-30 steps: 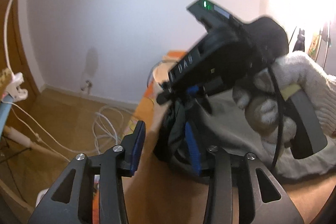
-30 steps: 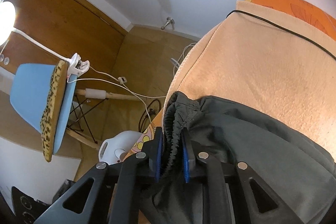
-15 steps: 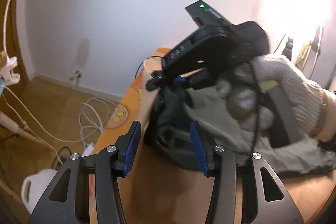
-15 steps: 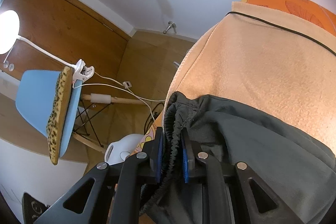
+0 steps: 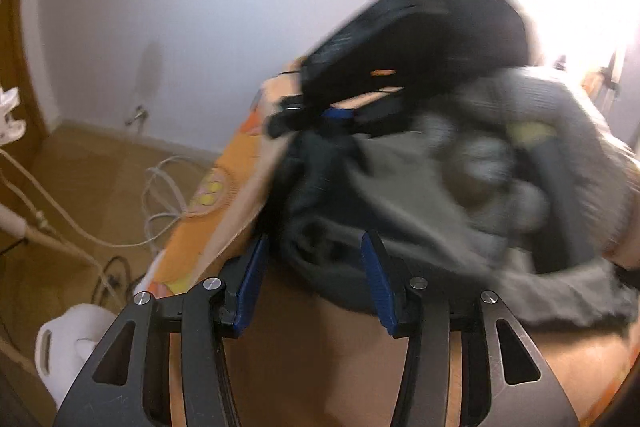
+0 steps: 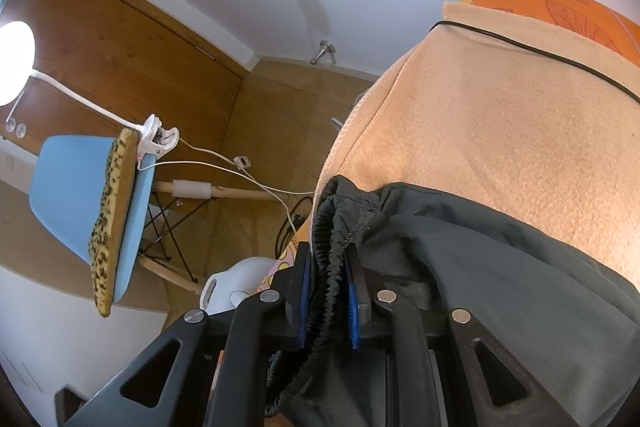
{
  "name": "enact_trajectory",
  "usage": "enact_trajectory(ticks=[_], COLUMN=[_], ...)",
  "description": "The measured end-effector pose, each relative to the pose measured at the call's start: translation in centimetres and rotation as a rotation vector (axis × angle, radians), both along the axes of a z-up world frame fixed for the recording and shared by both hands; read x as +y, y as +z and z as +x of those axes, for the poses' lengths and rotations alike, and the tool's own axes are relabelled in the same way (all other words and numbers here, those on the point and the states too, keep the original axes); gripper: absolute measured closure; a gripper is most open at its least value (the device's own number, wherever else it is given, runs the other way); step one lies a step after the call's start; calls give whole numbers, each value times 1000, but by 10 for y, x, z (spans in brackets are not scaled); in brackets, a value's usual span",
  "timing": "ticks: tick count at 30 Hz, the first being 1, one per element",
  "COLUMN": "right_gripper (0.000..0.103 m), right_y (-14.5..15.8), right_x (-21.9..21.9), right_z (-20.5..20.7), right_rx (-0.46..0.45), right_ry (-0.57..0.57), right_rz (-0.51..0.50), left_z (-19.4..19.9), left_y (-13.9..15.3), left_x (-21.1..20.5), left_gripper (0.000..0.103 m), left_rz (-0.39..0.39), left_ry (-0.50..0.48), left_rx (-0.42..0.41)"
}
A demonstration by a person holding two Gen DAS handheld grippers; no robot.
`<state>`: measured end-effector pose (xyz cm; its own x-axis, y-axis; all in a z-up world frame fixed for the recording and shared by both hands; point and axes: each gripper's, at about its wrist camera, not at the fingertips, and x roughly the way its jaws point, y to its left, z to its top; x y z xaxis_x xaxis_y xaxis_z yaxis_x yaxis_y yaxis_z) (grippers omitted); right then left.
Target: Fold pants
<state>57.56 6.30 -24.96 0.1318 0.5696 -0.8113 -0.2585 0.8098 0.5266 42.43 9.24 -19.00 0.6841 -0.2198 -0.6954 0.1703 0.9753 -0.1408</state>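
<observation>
**Two tools at the waistband of one pair of pants**

Right tool (image 6: 327, 301): blue pads clamped on the gathered elastic waistband of the dark grey pants (image 6: 500, 267). The single pair lies on the peach towel (image 6: 500, 131) covering the table, waistband toward the table edge, body running away to the right. Left tool (image 5: 314, 283): half open, pads straddling a fold without pressing. Beyond, one gloved hand (image 5: 560, 155), blurred.

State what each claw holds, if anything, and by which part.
The right claw is shut on the dark pants, pinching the gathered elastic waistband. The left claw is open near the bunched fabric and holds nothing.
</observation>
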Motion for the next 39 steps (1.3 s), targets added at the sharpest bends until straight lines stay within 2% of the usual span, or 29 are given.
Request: enact_trajectory(ticks=[3,7,8,9,11,12,15,20,24,26,27,28,31,34,39], right_gripper=[89,88,87,85,84,81,54,51,49,49,53,66,82,89,90], right_y=[-1,-2,-2,-2,0,1,6,18,26,28,27,25,20,26,48], right_x=[0,2,2,3,3,2,-3,-3,-8,-7,-7,-8,-15,-24,-50], right_z=[0,1,1,1,1,0,1,0,-3,-8,-10,-12,-16,-23,-43], right_rx=[8,14,16,15,11,10,13,10,31,21,16,14,22,-3,-40], right_ry=[3,6,10,14,23,24,16,67,89,120,127,130,117,96,50], right_rz=[4,11,13,15,13,12,-3,-34,-16,-58,-80,-100,-123,-111,-115], left_z=[19,35,39,43,51,52,44,25,12,7,5,5,1,-7,-21], left_y=[-3,-4,-5,-4,-4,-4,3,9,12,11,11,11,10,16,31], left_x=[3,-6,-7,-6,-5,-5,-6,-27,-46,-51,-55,-57,-65,-73,-91], left_gripper=[56,56,59,74,89,90,91,91,91,91,91,91,91,91,91], left_rz=[30,56,57,58,52,46,45,109,148,151,151,147,142,125,79], left_ry=[35,-1,-4,5,4,0,-24,-94,-141,-156,-161,-167,-183,-190,-213], left_rx=[-7,-14,-16,-22,-25,-30,-76,-160,-201,-209,-212,-212,-206,-211,-210])
